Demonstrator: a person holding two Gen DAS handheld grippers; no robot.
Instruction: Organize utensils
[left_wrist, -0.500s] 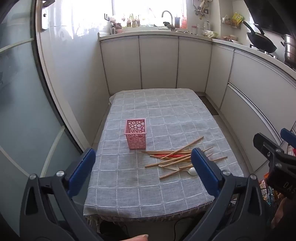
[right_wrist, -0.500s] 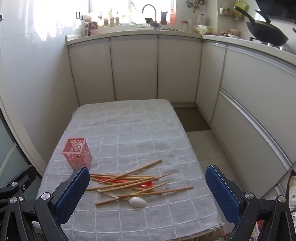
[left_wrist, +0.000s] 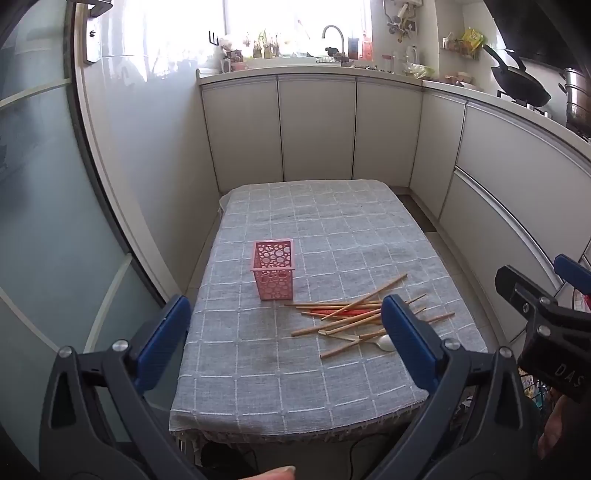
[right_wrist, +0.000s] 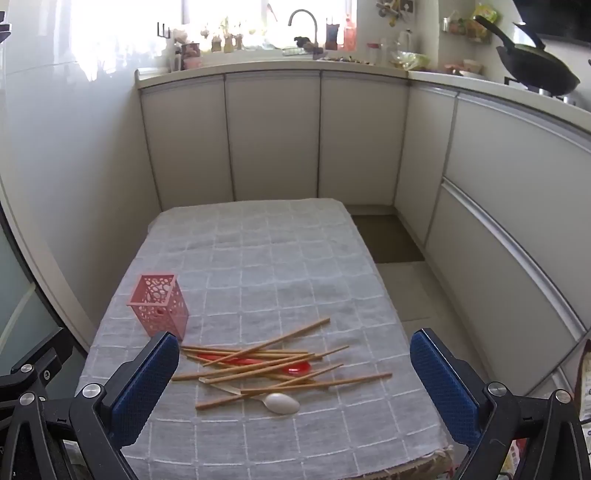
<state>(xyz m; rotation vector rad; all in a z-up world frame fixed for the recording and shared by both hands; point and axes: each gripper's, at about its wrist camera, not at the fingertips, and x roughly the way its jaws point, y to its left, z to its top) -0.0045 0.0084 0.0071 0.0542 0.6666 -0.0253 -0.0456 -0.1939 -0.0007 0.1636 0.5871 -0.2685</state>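
A pink perforated utensil holder (left_wrist: 274, 269) (right_wrist: 159, 303) stands upright on the grey checked tablecloth (left_wrist: 332, 229) (right_wrist: 280, 258). To its right lies a loose pile of several wooden chopsticks (left_wrist: 354, 314) (right_wrist: 273, 363), with a red spoon (right_wrist: 295, 367) under them and a white spoon (left_wrist: 384, 343) (right_wrist: 282, 402) at the near side. My left gripper (left_wrist: 284, 343) hovers open above the table's near edge, empty. My right gripper (right_wrist: 295, 387) is open and empty too, held over the pile's near side. The right gripper's body (left_wrist: 535, 321) shows at the left wrist view's right edge.
White kitchen cabinets (right_wrist: 273, 136) wrap the far and right sides, with a sink tap (right_wrist: 303, 22) and a wok (right_wrist: 535, 70) on the counter. A glass door (left_wrist: 33, 221) stands at the left. A narrow floor strip (right_wrist: 406, 280) runs right of the table.
Both grippers have eased slightly forward toward the table, so the holder and the pile sit a little nearer in both views. Nothing on the table has moved.
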